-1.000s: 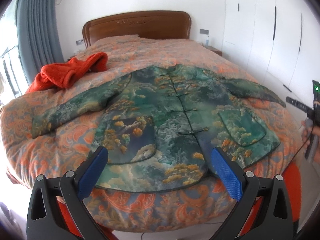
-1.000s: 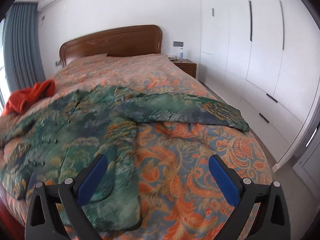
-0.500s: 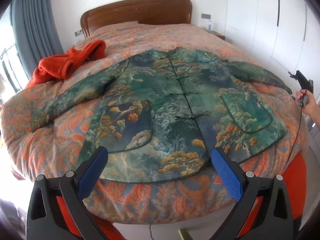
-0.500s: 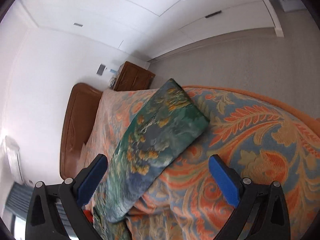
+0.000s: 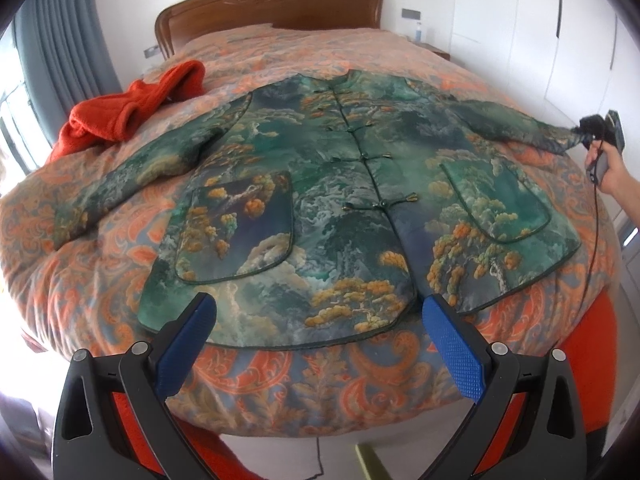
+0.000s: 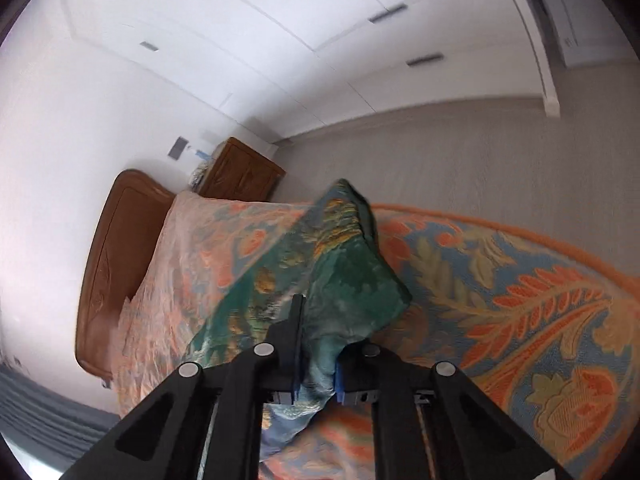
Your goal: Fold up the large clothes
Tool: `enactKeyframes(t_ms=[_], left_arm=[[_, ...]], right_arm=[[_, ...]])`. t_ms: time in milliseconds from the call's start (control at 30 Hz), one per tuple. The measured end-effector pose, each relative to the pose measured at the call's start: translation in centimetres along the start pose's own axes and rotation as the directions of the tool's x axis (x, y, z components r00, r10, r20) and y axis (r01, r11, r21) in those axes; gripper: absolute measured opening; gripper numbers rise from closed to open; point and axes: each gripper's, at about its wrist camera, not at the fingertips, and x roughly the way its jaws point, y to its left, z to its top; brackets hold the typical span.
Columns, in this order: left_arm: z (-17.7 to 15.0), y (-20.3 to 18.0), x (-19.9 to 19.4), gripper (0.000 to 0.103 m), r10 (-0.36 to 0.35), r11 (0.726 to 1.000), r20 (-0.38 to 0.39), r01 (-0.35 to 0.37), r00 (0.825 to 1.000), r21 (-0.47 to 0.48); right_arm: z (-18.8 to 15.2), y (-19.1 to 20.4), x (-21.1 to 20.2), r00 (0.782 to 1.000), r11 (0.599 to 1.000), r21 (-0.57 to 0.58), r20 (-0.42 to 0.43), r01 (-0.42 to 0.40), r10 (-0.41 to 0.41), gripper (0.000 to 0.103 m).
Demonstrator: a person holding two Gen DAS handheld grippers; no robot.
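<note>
Bedroom, white walls and white built-in wardrobe doors [image 5: 576,40]; grey curtain [image 5: 60,52] at the left edge of the left wrist view. Bed [image 5: 304,376] with carved wooden headboard [image 5: 272,0], covered by a quilt in orange, blue and beige paisley. Wooden bedside cabinet [image 6: 240,176] beside the headboard, seen tilted in the right wrist view. Item one: green jacket [image 5: 328,200], printed with trees and clouds, knot-button front closed, two patch pockets; laid flat and face up across the near half of the bed, collar toward the headboard, hem near the foot edge, both sleeves spread outward. Item two: orange-red knitted garment [image 5: 132,112], bunched on the quilt beyond the jacket's left sleeve, apart from it. Left gripper [image 5: 318,320]: blue-padded fingers spread wide, nothing between them, hovering over the foot of the bed above the jacket's hem. Right gripper [image 6: 316,376]: clenched on the cuff end of the jacket's right sleeve [image 6: 340,280], the fabric pinched between the pads and bunched ahead of them; in the left wrist view it shows at the far right, held by a hand [image 5: 612,172] at the sleeve's tip, a thin black cable [image 5: 591,240] hanging from it.
</note>
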Motion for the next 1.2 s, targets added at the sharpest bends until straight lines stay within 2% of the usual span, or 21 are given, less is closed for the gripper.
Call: enactKeyframes(t_ms=[133,233,300,433,567,633,733,833,933,967,1000,1067,1100,1200], left_arm=[[0.1,0.4,0.3,0.103,-0.023,1.0,-0.002,0.023,1.0,-0.014],[0.1,0.6,-0.4,0.103,-0.031,0.999,0.027,0.032,0.999,-0.017],[0.0,0.8,-1.0,0.103,-0.029,0.999,0.049,0.03,0.998,-0.022],[-0.7,2.0,-1.8,0.103,-0.013,0.999,0.067,0.016,0.998,-0.042],[-1.6,3.7,-2.0,0.103,0.007,0.997,0.061,-0.003,0.998,-0.073],[-2.0,4.5,-2.3,0.103,0.019,0.996,0.061,-0.013,0.998,-0.089],[-2.6,5.4,-2.3,0.103,0.038,0.994,0.057,-0.032,0.998,-0.106],[-3.0,6.1,-1.8,0.103,0.049,0.991,0.039,-0.044,0.998,-0.125],[-3.1,6.2,-1.3,0.103,0.05,0.99,0.026,-0.047,0.998,-0.131],[-3.1,6.1,-1.1,0.103,0.049,0.991,0.024,-0.046,0.999,-0.129],[-3.0,6.0,-0.9,0.103,0.047,0.991,0.022,-0.044,0.999,-0.125],[-2.5,5.7,-0.5,0.103,0.033,0.992,0.017,-0.03,0.999,-0.119],[-2.2,5.6,-0.2,0.103,0.02,0.993,0.012,-0.019,1.0,-0.119],[-0.5,5.5,0.5,0.103,-0.047,0.991,0.013,0.048,0.999,-0.126]], right_arm=[[-1.4,8.2,-3.6,0.988,0.973,-0.176,0.013,-0.152,0.156,0.011],[-4.4,15.3,-5.8,0.965,0.919,-0.302,-0.014,-0.253,0.261,0.011],[-7.7,20.2,-6.7,0.946,0.87,-0.377,-0.057,-0.317,0.32,0.011],[-15.3,26.8,-6.5,0.915,0.791,-0.46,-0.179,-0.403,0.362,0.011],[-24.9,31.3,-4.0,0.895,0.708,-0.551,-0.32,-0.442,0.309,0.011],[-29.3,32.3,-2.2,0.886,0.676,-0.582,-0.382,-0.453,0.264,0.011],[-33.5,32.8,0.0,0.882,0.639,-0.627,-0.43,-0.445,0.193,0.011],[-36.8,32.4,1.1,0.892,0.616,-0.672,-0.437,-0.411,0.118,0.012],[-37.9,30.9,2.0,0.899,0.608,-0.697,-0.432,-0.38,0.068,0.016],[-38.3,30.1,1.6,0.896,0.604,-0.7,-0.441,-0.382,0.055,0.027],[-38.6,30.1,1.6,0.889,0.601,-0.699,-0.457,-0.388,0.042,0.044],[-39.5,29.6,1.8,0.866,0.596,-0.688,-0.499,-0.414,0.025,0.065],[-39.7,29.3,1.6,0.851,0.591,-0.674,-0.523,-0.443,0.041,0.068],[-40.4,28.5,-0.2,0.82,0.574,-0.645,-0.567,-0.504,0.083,0.068]])
